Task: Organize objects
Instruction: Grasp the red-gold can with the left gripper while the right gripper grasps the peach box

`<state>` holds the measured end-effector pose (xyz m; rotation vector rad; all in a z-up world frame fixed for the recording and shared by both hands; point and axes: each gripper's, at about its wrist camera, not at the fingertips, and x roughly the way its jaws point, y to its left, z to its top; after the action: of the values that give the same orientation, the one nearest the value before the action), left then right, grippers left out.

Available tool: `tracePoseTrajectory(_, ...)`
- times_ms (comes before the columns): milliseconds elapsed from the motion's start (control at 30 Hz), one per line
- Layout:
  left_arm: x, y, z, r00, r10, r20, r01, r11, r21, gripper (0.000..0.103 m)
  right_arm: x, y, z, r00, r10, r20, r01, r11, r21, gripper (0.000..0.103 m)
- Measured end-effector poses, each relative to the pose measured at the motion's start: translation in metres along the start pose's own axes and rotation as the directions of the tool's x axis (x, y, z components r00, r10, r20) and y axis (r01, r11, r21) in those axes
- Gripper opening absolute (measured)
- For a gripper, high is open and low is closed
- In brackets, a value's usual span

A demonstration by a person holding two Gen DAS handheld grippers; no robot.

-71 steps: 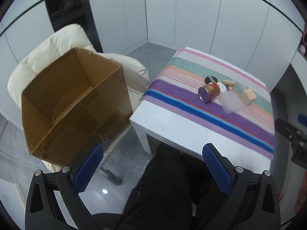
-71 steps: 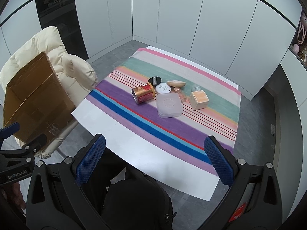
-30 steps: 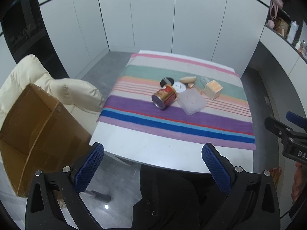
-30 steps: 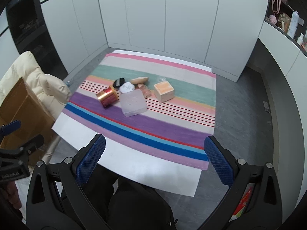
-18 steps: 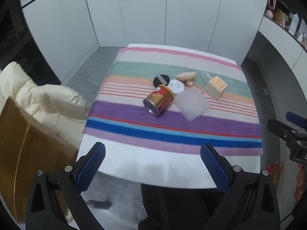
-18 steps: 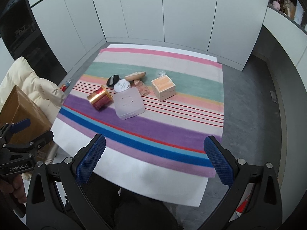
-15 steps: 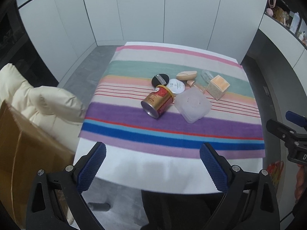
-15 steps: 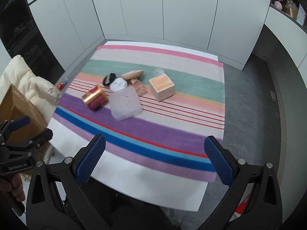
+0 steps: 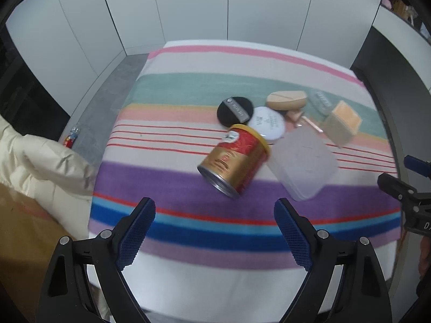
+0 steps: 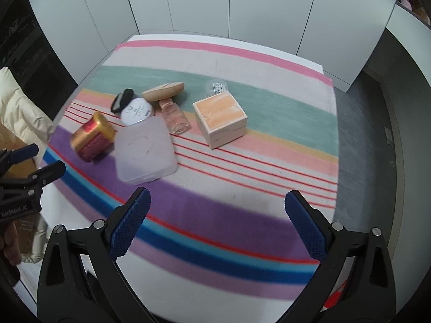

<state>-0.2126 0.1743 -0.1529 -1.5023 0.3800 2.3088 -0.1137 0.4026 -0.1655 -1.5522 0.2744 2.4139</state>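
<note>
On the striped table (image 9: 188, 282), the toppled red-and-gold tin (image 9: 234, 160) lies mid-cloth, touching the translucent plastic case (image 9: 303, 161); being round, it would likely roll toward the left edge if nudged off-centre. The left gripper (image 9: 214, 231) hovers short of it, its jaws having just been closing yet wide with nothing between, and the right gripper (image 10: 215, 220) gapes empty near the front edge. Smaller pieces crowd behind the tin, the white round compact (image 9: 266, 125) and the black puff (image 9: 235, 110), so a clumsy grab could scatter them.

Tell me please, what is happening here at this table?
A person holds a two-finger claw in each hand above a striped cloth with small cosmetics on it. The left claw hangs just short of a red and gold can lying on its side; its jaws have just been closing, nothing between them. The right claw is open and empty, near a frosted plastic case. Nothing is picked up yet.
</note>
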Motion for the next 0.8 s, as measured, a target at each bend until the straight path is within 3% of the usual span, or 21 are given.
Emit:
tracePoseTrajectory(133, 0.028, 0.003, 0.006, 0.999, -0.025, -0.036, 0.025, 1.000, 0.008, 0.087, 0.025, -0.001, 0.010, 1.000, 0.005, -0.017, -0.005, 1.000, 0.007, 0.102)
tracePoseTrajectory(400, 0.059, -0.001, 0.018, 0.998, -0.053, -0.036, 0.055, 0.998, 0.035, 0.086, 0.070, -0.001, 0.028, 0.999, -0.012, -0.030, 0.011, 1.000, -0.024, 0.102)
tracePoseTrajectory(700, 0.079, -0.008, 0.034, 0.997, -0.079, -0.023, 0.081, 0.995, 0.058, 0.068, 0.099, -0.010, 0.048, 1.000, -0.005, -0.017, 0.005, 0.999, -0.035, 0.098)
tracePoseTrajectory(800, 0.083, -0.009, 0.037, 0.996, -0.086, -0.035, 0.088, 0.995, 0.040, 0.062, 0.100, -0.009, 0.054, 0.999, 0.035, -0.004, -0.035, 0.999, -0.042, 0.088)
